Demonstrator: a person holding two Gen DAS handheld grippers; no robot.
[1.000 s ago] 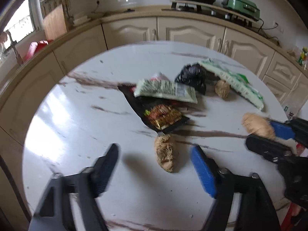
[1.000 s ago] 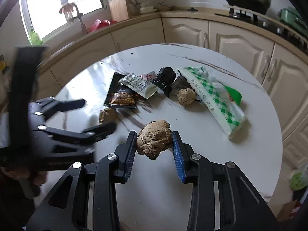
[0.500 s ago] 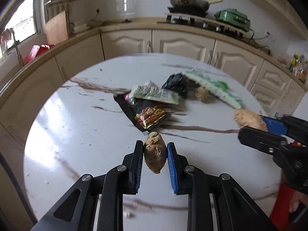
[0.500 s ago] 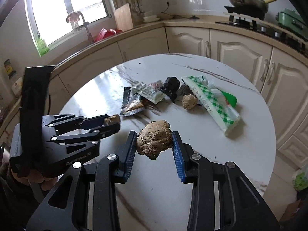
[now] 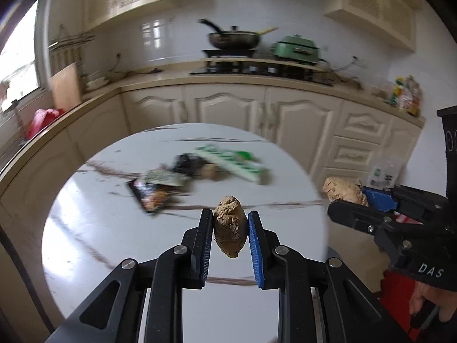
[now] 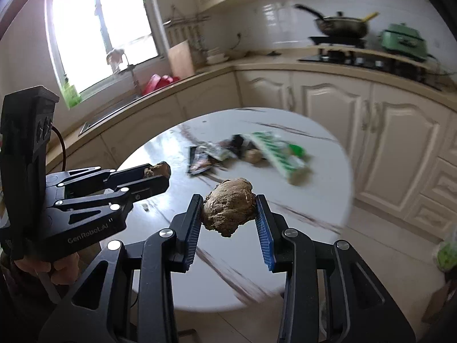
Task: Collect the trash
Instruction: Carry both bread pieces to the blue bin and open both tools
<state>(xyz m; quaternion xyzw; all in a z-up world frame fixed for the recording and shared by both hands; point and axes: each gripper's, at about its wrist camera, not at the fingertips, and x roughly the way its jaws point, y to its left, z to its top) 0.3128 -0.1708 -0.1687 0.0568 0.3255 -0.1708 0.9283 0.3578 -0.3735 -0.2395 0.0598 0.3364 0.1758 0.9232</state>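
My left gripper (image 5: 230, 230) is shut on a small brown crumpled paper wad (image 5: 229, 225), lifted above the round white marble table (image 5: 94, 228). My right gripper (image 6: 228, 213) is shut on a larger brown paper wad (image 6: 229, 205), also held over the table. Each gripper shows in the other's view: the right one (image 5: 347, 200) at the right edge, the left one (image 6: 155, 173) at the left. On the table lie a third brown wad (image 5: 210, 171), a black bag (image 5: 185, 163), a dark snack wrapper (image 5: 152, 197), a pale wrapper (image 5: 162, 177) and a green-checked packet (image 5: 232, 164).
Cream kitchen cabinets (image 5: 228, 108) curve behind the table, with a wok (image 5: 234, 38) and a green cooker (image 5: 297, 50) on the counter. A sink and window (image 6: 100, 28) are at the left. A hand (image 5: 425, 305) holds the right gripper's handle. Tiled floor (image 6: 385, 245) lies right of the table.
My left gripper closed on the small brown wad that lay on the table and lifted it. Both grippers rose and drew back from the table, which now looks smaller and farther.
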